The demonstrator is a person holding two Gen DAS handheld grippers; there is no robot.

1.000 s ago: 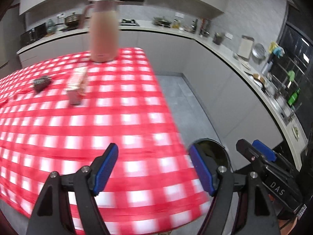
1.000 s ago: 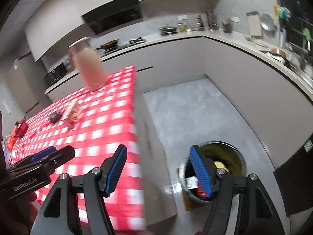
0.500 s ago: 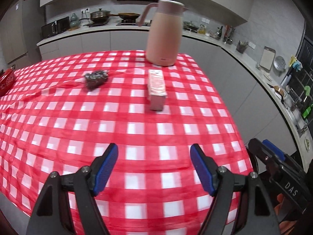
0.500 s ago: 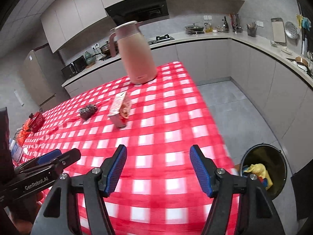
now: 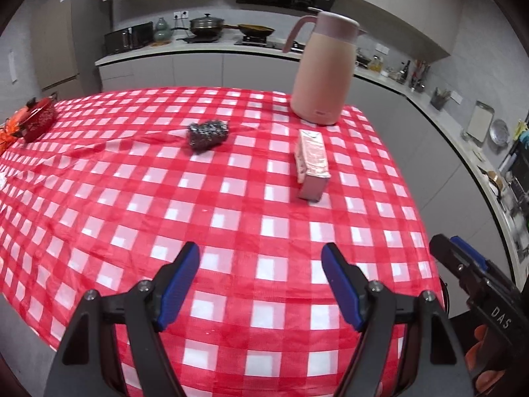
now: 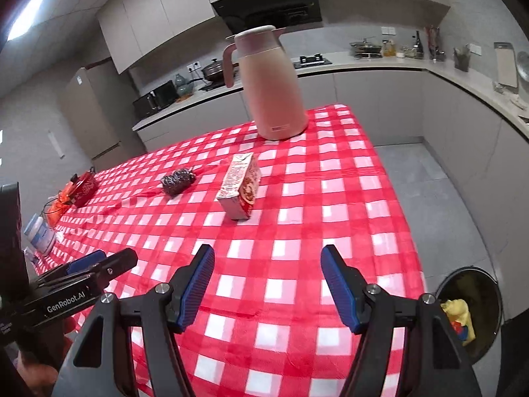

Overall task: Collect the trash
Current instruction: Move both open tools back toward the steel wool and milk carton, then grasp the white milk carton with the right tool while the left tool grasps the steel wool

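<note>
Left wrist view
- Left gripper [image 5: 260,276]: jaws spread wide and empty at the lower centre, hovering over the near part of the table [image 5: 99,198], likely lining up a pick.
- Carton [image 5: 311,164]: a small drink carton lay on its side right of centre, apparently discarded and so a likely piece of trash.
- Steel scourer [image 5: 207,134]: sat at centre, left of the carton and apart from it.
- Pink jug [image 5: 322,72]: stood upright in the upper right, beyond the carton.
- Red pot [image 5: 37,119]: at the far left edge.

Right wrist view
- Right gripper [image 6: 267,283]: jaws released and empty at the lower centre, pointing toward the carton [image 6: 240,189].
- Trash bin [image 6: 469,311]: stood open on the floor at the lower right, beside the table's edge, handy for dropping; yellow waste was already inside.
- Scourer [image 6: 178,180]: left of the carton.
</note>
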